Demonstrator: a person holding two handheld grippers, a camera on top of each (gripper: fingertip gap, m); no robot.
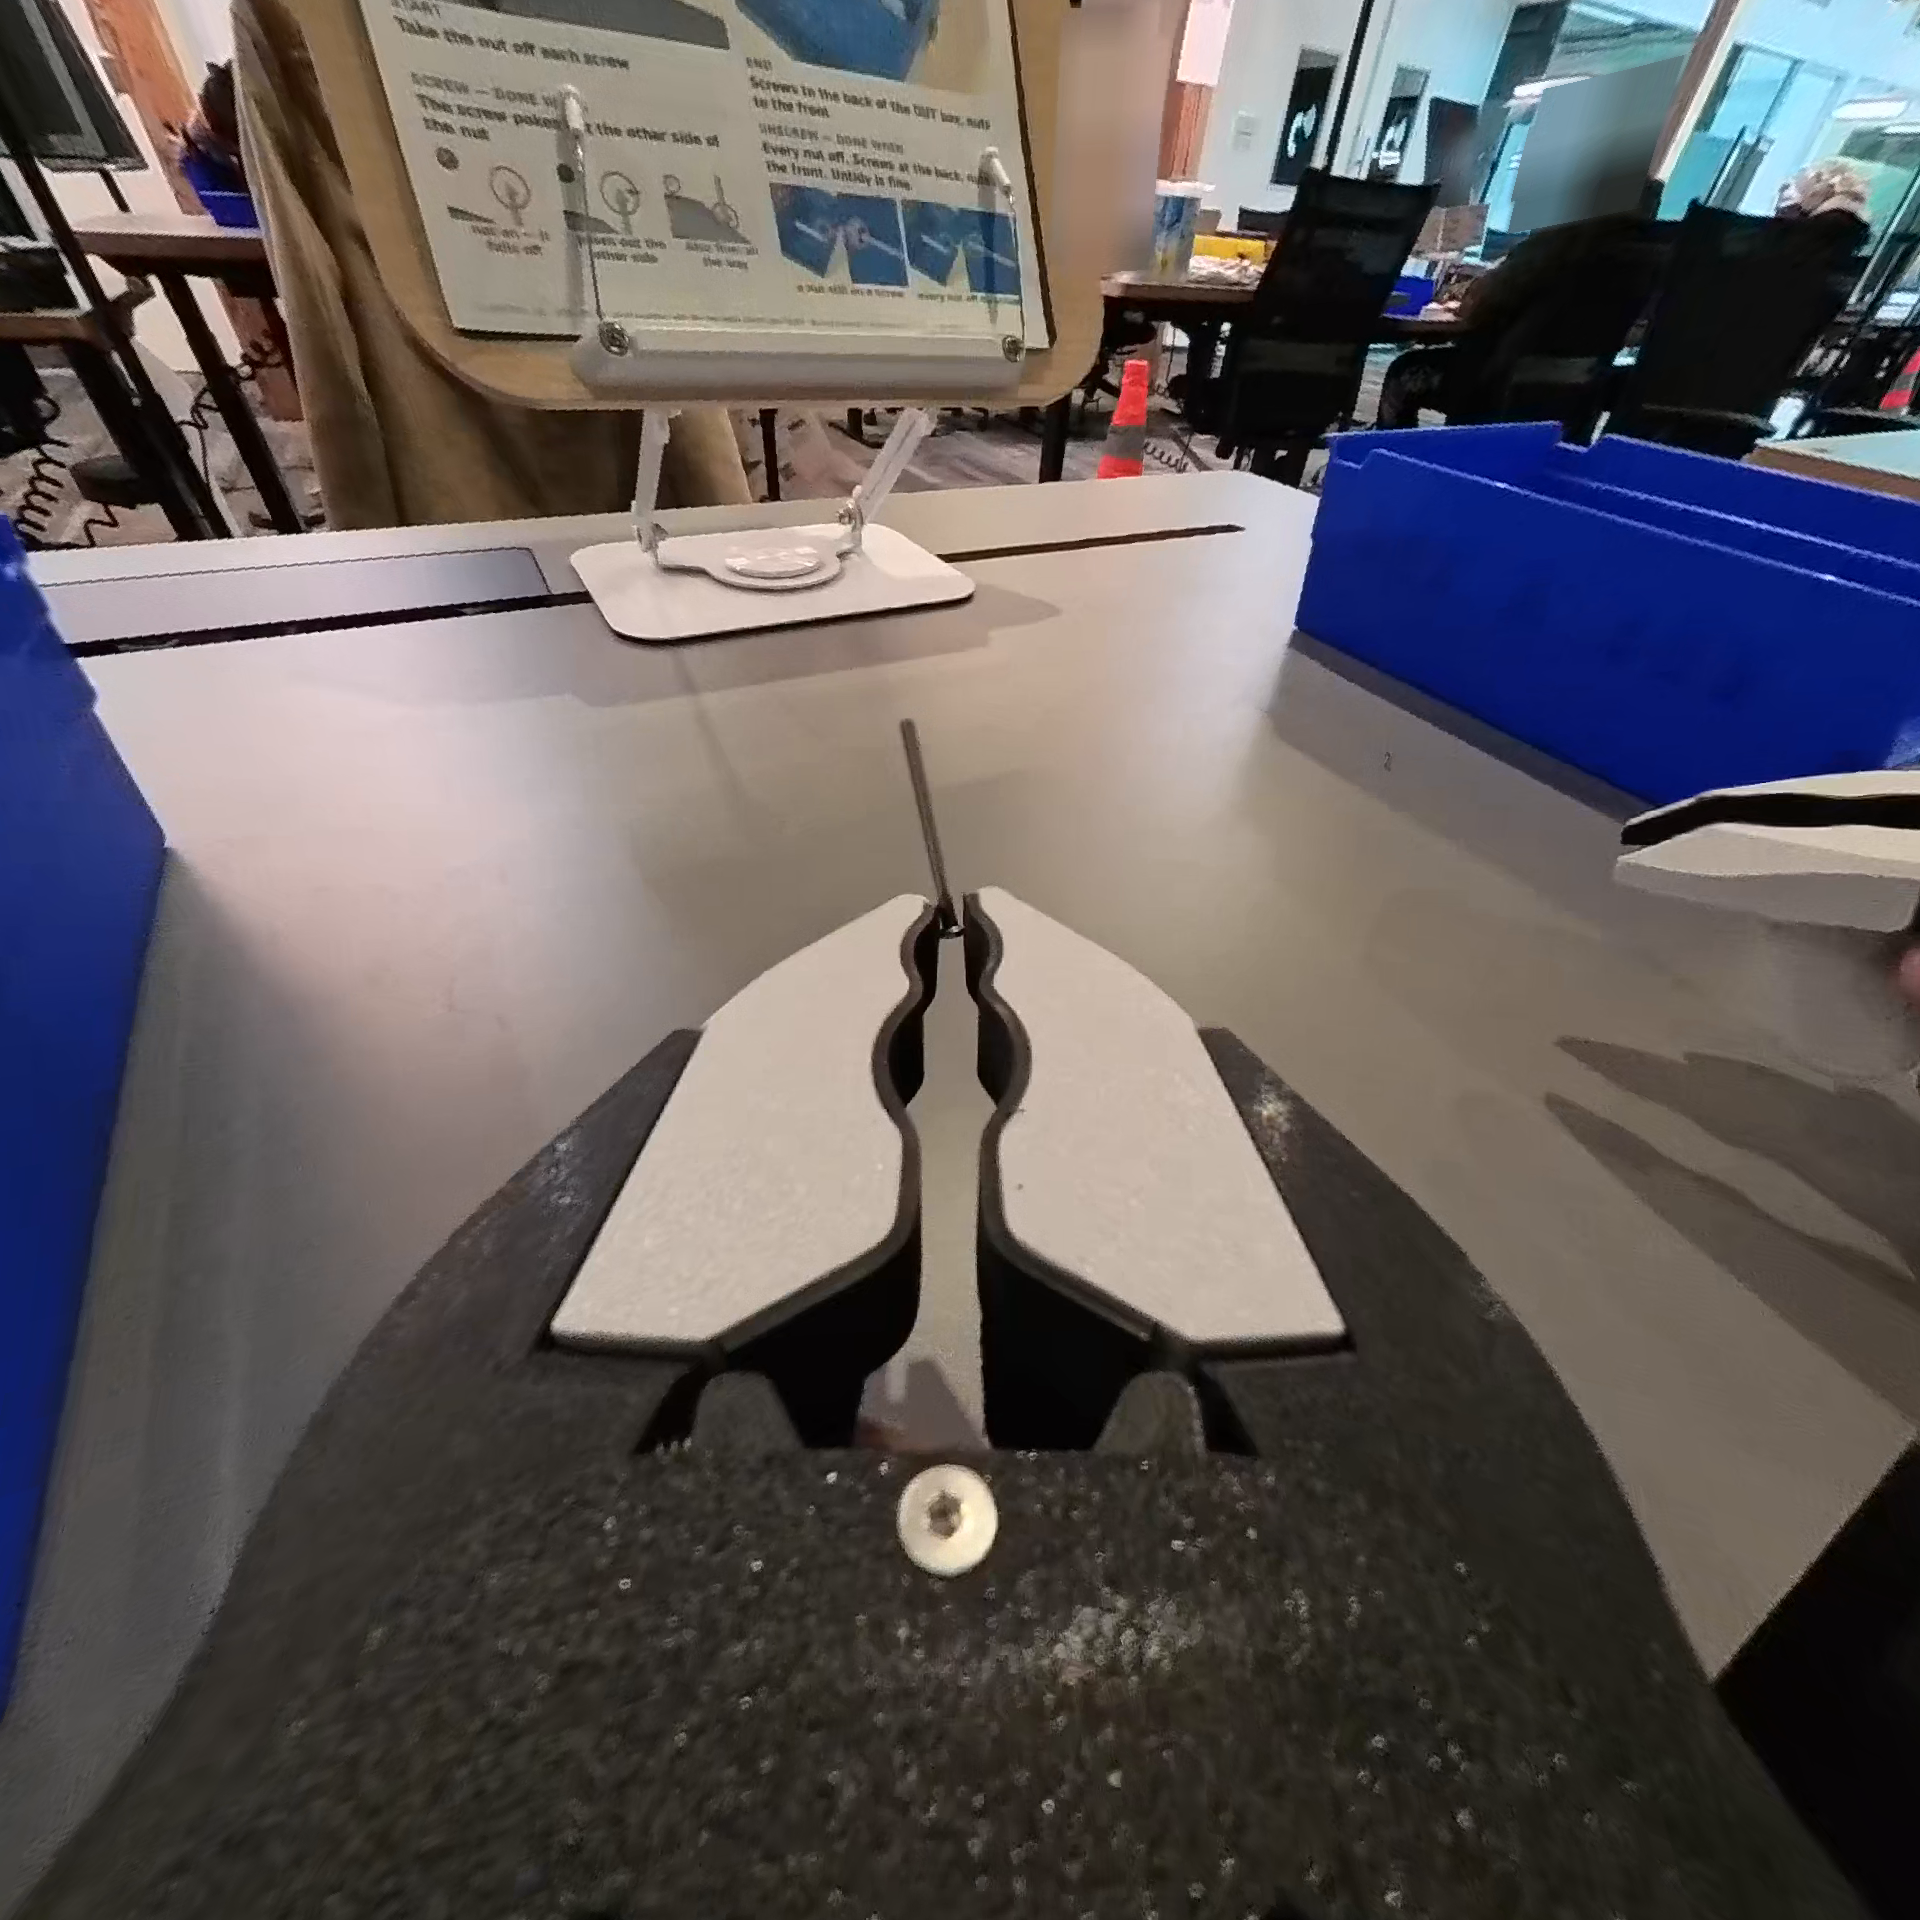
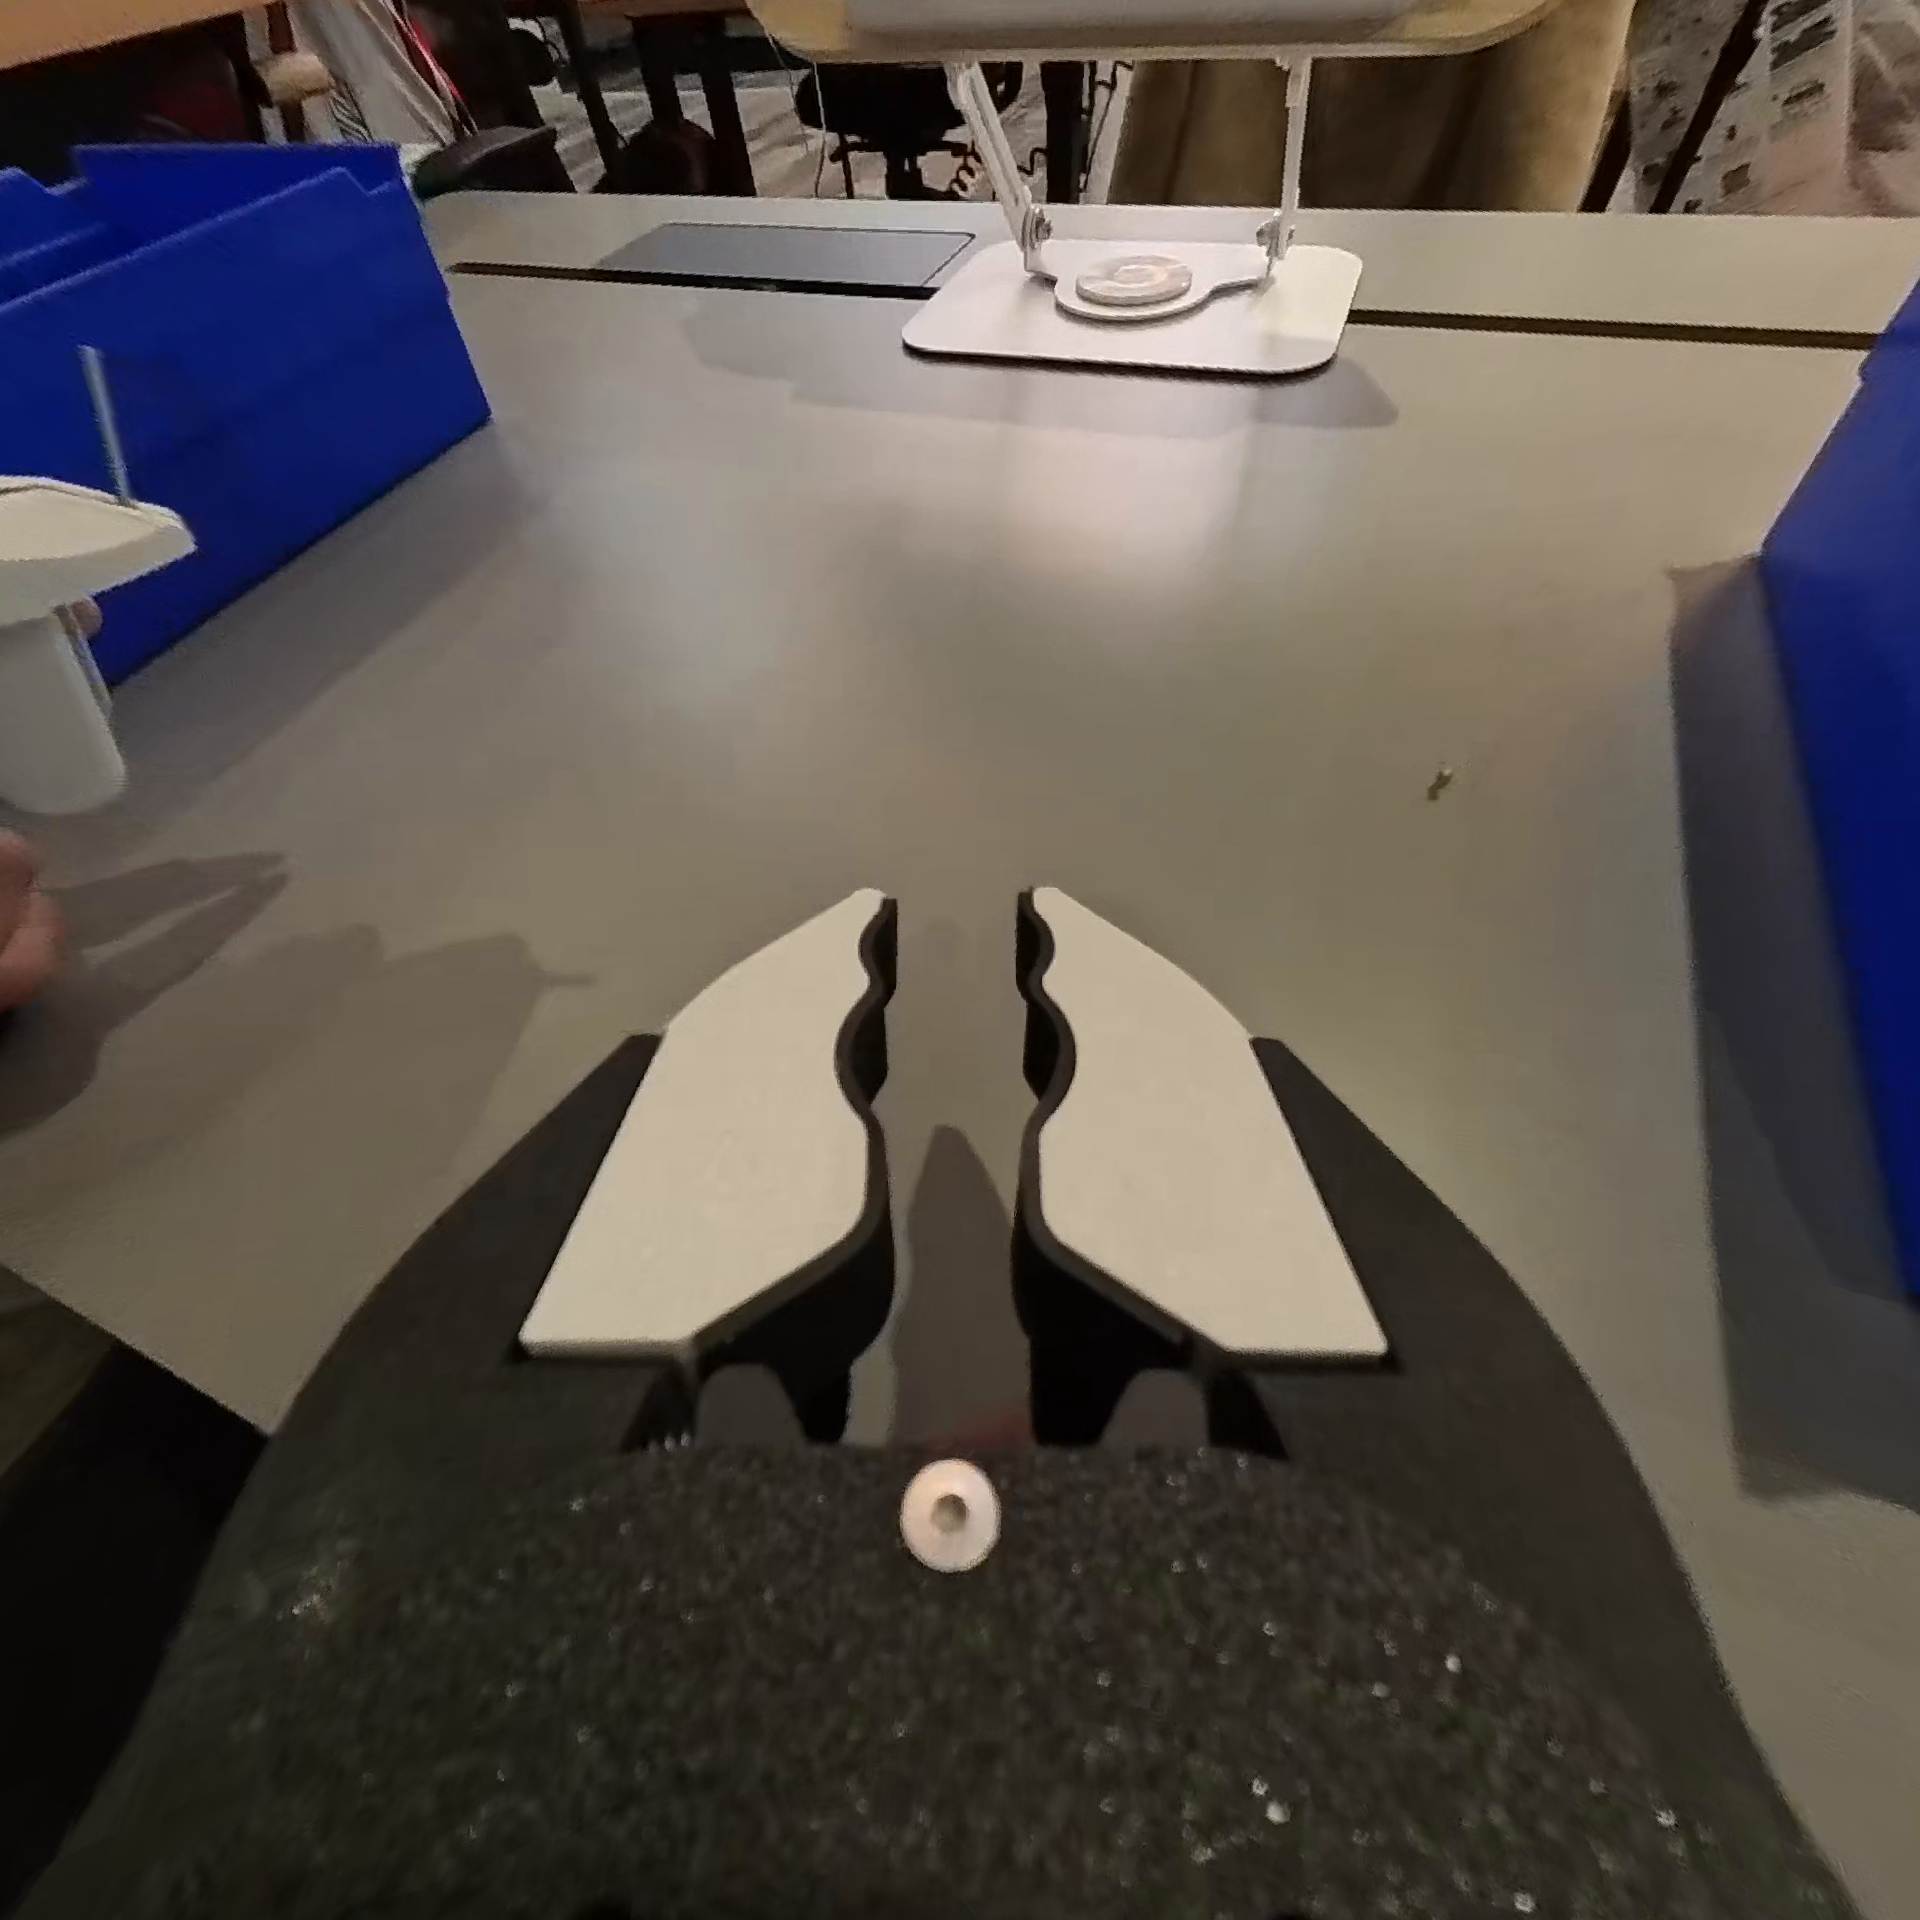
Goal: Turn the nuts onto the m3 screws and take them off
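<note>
My left gripper [image 1: 948, 906] is shut on the head end of a long thin dark screw [image 1: 923, 810], which sticks out forward and up over the grey table [image 1: 520, 883]. No nut shows on its shaft. In the right wrist view the same screw [image 2: 104, 416] stands up from the left gripper [image 2: 156, 535] at the far left. My right gripper [image 2: 956, 909] is open and empty, low over the table. A small dark nut-like piece [image 2: 1441, 779] lies on the table ahead and to its right. The right gripper also shows at the right edge of the left wrist view [image 1: 1662, 847].
A blue bin [image 1: 1621, 613] stands at the right and another blue bin [image 1: 62, 935] at the left of the left wrist view; they also show in the right wrist view [image 2: 239, 353] [image 2: 1860, 831]. A white stand [image 1: 774, 582] with an instruction sheet [image 1: 717, 156] stands at the far edge.
</note>
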